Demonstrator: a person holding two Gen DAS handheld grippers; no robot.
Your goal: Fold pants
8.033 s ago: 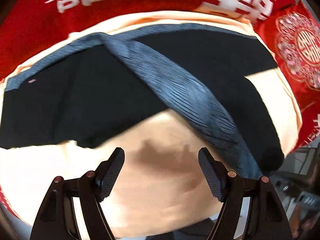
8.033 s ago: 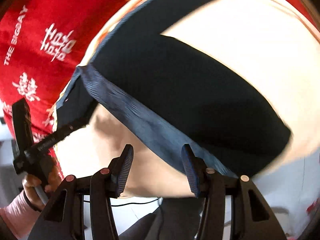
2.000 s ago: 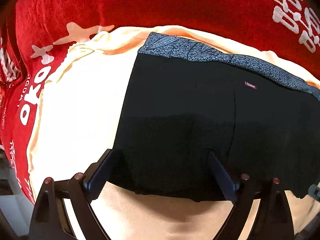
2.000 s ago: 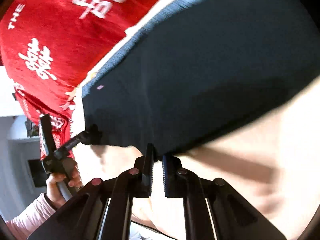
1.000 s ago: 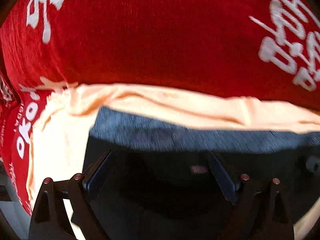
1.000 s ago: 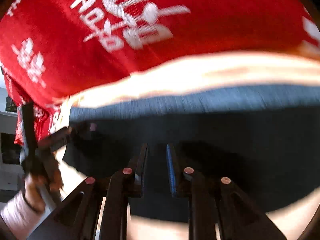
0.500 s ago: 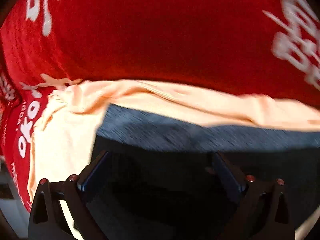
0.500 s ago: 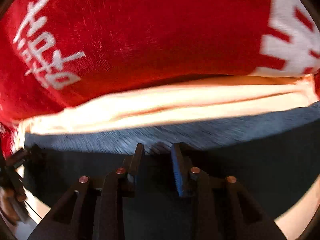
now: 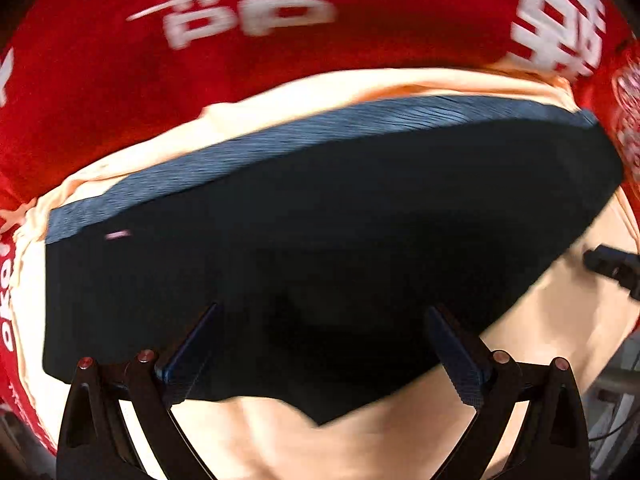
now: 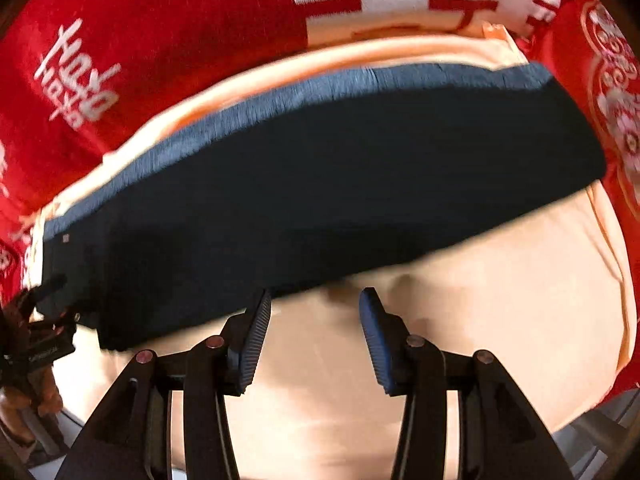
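The black pants (image 9: 320, 240) lie folded flat on a peach cloth (image 9: 360, 440), with the grey-blue waistband (image 9: 320, 132) along the far edge. My left gripper (image 9: 324, 352) is open and empty above the pants' near edge. In the right wrist view the pants (image 10: 320, 184) stretch across the middle. My right gripper (image 10: 316, 336) is open and empty over the peach cloth (image 10: 500, 300), just short of the pants' near edge. The left gripper shows at the left edge of that view (image 10: 40, 320), and the right gripper at the right edge of the left view (image 9: 612, 264).
A red blanket with white lettering (image 9: 240, 60) lies beyond the peach cloth and shows in the right wrist view too (image 10: 160, 40). The bed's edge and floor clutter (image 9: 616, 400) are at the lower right.
Both grippers have pulled back from the waistband toward the near edge. The right gripper, nearly shut a second ago, has opened and let go of the pants.
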